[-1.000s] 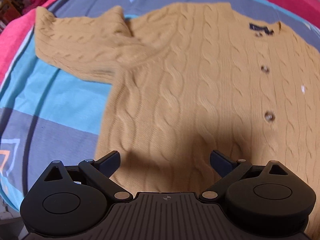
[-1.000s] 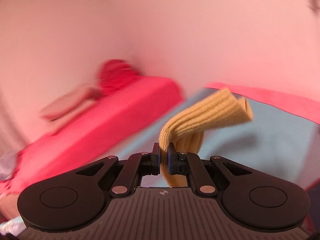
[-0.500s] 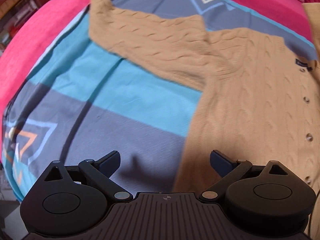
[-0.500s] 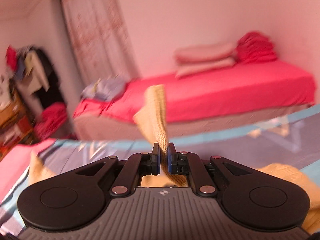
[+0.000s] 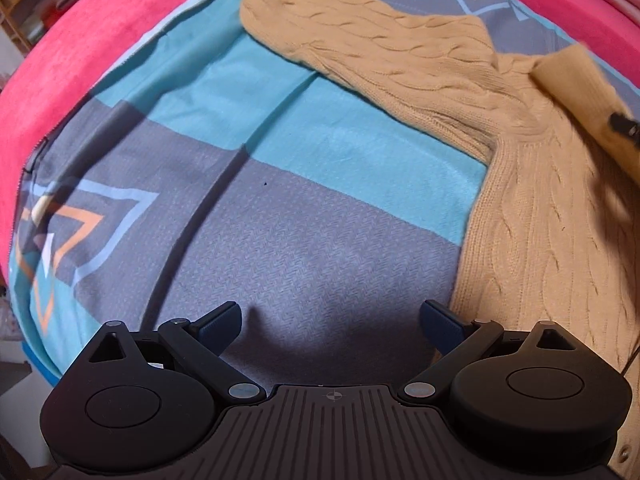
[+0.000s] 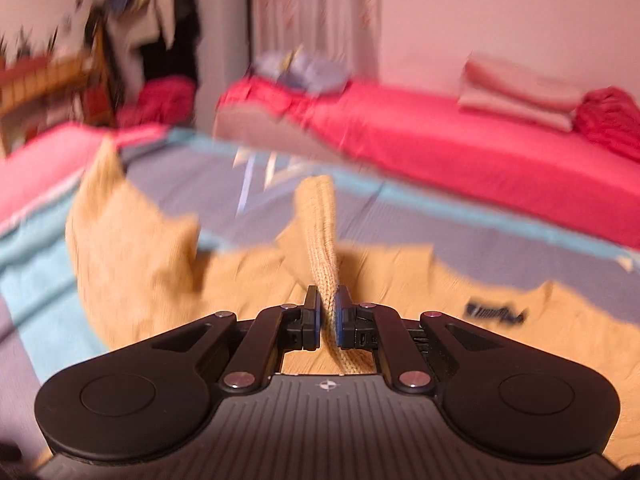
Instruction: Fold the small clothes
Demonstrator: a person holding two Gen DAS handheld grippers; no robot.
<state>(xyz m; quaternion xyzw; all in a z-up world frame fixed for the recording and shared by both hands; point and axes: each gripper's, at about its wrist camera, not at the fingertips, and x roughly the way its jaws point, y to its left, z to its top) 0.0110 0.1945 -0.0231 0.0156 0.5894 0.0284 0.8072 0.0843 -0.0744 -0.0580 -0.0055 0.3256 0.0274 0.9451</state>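
Note:
A tan cable-knit cardigan (image 5: 540,216) lies flat on a blue and grey patterned sheet (image 5: 280,184); its left sleeve (image 5: 360,44) stretches to the far left. My left gripper (image 5: 330,316) is open and empty, low over bare sheet just left of the cardigan's hem. My right gripper (image 6: 329,314) is shut on the ribbed cuff of the other sleeve (image 6: 322,232) and holds it above the cardigan's body (image 6: 460,344), near the collar label (image 6: 496,312). That raised sleeve shows at the right edge of the left wrist view (image 5: 580,96).
The sheet lies on a pink bed (image 5: 80,52). A second pink bed (image 6: 460,136) with pillows (image 6: 520,96) stands behind. Shelves and hanging clothes (image 6: 132,40) are at the far left.
My left gripper has slid left off the cardigan onto bare sheet. My right gripper has swung the held sleeve round and down over the cardigan's body.

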